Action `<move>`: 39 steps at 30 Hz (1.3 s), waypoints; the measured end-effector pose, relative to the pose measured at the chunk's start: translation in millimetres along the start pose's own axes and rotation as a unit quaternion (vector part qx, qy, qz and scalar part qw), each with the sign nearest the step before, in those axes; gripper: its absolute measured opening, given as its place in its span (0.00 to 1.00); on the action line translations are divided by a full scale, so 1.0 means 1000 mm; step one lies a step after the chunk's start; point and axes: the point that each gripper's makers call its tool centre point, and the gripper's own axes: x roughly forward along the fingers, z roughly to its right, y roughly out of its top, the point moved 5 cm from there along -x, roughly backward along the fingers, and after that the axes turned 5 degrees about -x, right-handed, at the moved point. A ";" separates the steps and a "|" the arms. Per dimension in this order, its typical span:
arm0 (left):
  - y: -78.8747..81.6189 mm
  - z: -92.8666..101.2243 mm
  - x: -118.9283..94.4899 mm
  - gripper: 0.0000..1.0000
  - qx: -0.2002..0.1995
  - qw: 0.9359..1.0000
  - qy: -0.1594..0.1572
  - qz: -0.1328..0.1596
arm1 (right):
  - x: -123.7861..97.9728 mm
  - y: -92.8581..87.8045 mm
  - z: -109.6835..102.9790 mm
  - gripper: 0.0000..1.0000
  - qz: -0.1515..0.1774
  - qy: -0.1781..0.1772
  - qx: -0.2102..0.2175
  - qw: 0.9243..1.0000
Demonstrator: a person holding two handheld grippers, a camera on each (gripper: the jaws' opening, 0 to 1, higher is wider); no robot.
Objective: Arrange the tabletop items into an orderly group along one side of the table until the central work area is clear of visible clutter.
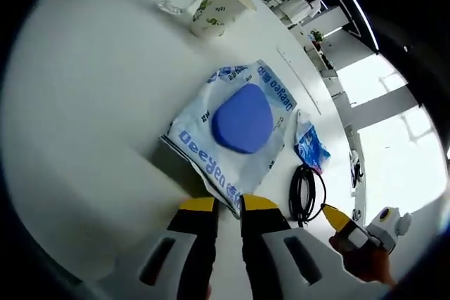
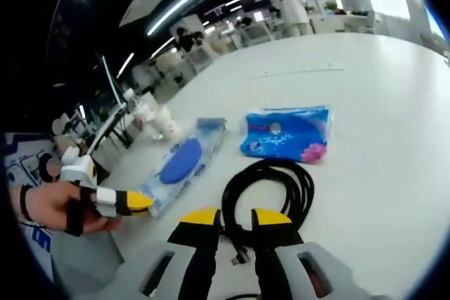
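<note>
Pinching the near edge of one clear packet [image 1: 235, 126] that holds a blue pad, the left gripper [image 1: 228, 205] has its yellow-tipped jaws closed on the plastic. The packet lies flat mid-desk [image 1: 91, 103]. One blue tissue pack [image 2: 287, 133] and one coiled black cable [image 2: 268, 191] lie beside it. One paper cup [image 1: 214, 8] stands toward the far edge. The right gripper [image 2: 230, 217] hovers over the cable, jaws parted around nothing.
</note>
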 end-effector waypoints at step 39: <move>0.027 -0.058 -0.046 0.00 0.066 0.997 0.035 -0.017 | 0.016 -0.007 -0.020 0.16 -0.014 0.023 -0.006 1.000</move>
